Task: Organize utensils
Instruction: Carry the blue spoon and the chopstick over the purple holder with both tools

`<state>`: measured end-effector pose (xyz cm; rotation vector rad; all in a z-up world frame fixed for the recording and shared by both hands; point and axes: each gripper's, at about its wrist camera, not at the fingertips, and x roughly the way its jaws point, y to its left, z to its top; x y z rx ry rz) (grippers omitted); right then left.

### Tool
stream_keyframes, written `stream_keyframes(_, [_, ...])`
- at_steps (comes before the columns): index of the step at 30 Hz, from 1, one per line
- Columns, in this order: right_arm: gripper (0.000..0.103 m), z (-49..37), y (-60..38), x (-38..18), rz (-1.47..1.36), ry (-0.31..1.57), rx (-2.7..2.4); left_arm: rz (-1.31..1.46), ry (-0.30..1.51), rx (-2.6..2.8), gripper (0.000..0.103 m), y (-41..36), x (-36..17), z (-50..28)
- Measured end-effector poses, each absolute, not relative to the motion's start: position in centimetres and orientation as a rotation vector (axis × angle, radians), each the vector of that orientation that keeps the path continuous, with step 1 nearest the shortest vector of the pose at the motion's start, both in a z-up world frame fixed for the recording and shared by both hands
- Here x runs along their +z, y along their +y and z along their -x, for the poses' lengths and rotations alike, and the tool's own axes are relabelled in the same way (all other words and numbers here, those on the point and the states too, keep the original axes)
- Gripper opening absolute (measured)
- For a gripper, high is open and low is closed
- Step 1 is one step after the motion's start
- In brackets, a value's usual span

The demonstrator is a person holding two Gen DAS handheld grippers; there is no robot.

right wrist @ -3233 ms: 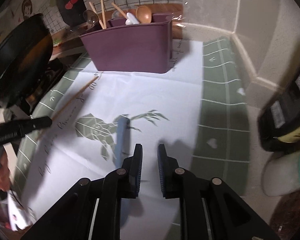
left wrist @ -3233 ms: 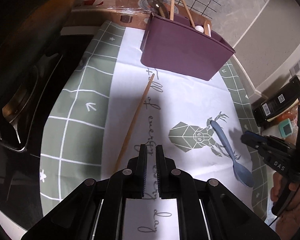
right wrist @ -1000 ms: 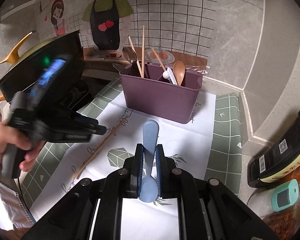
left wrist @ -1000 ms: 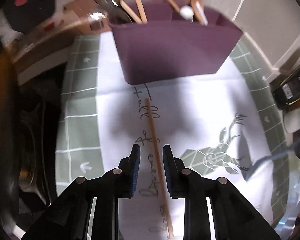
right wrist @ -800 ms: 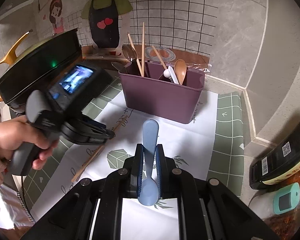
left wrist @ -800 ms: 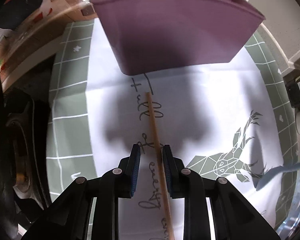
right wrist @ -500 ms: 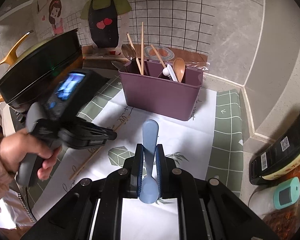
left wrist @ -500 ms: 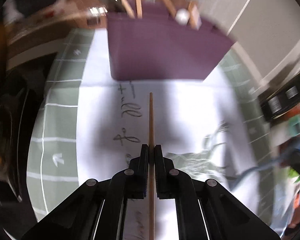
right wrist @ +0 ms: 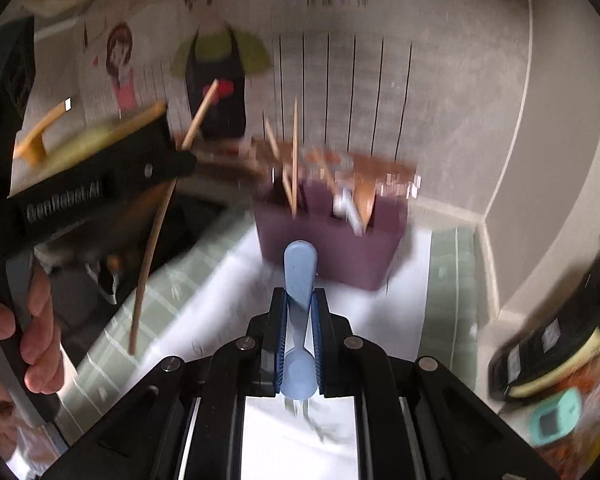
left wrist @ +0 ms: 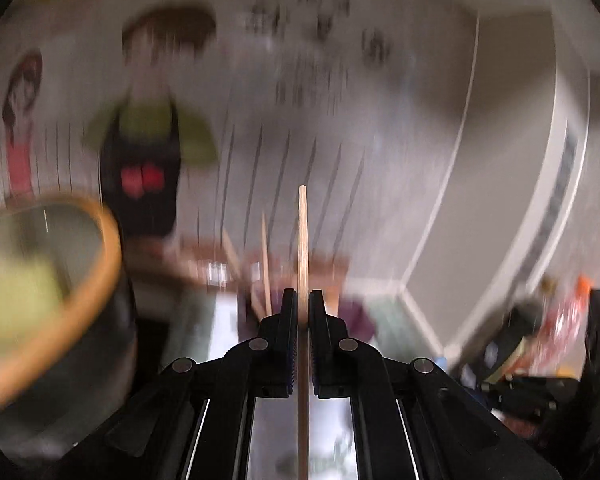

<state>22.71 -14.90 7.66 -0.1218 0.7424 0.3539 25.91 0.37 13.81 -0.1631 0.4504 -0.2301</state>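
While up in the air above the desk, left gripper (left wrist: 303, 312) fingers pinching light, stiff chopstick (left wrist: 303, 240) mid-length; right gripper (right wrist: 299, 320) fingers squeezing smooth blue spoon (right wrist: 299, 276) handle, near purple holder (right wrist: 332, 248).

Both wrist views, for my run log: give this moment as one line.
left hand-held gripper: shut on chopstick, off mat | right hand-held gripper: shut on blue spoon | purple caddy: ahead, holds utensils

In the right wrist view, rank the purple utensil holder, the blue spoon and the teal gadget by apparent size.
1. Purple utensil holder.
2. Blue spoon, though it sits nearest the camera, partly hidden in the right tongs.
3. Teal gadget.
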Motion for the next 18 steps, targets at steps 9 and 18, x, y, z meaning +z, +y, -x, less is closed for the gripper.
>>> stream_keyframes(9, [0.011, -25.9, -14.7, 21.6, 0.185, 0.459, 0.262, 0.093, 0.159, -0.235, 0.006, 0.3, 24.3, -28.5])
stream_keyframes(18, [0.011, -30.7, -15.4, 23.1, 0.181, 0.426, 0.212, 0.108, 0.146, -0.238, 0.006, -0.9, 22.2, -34.1])
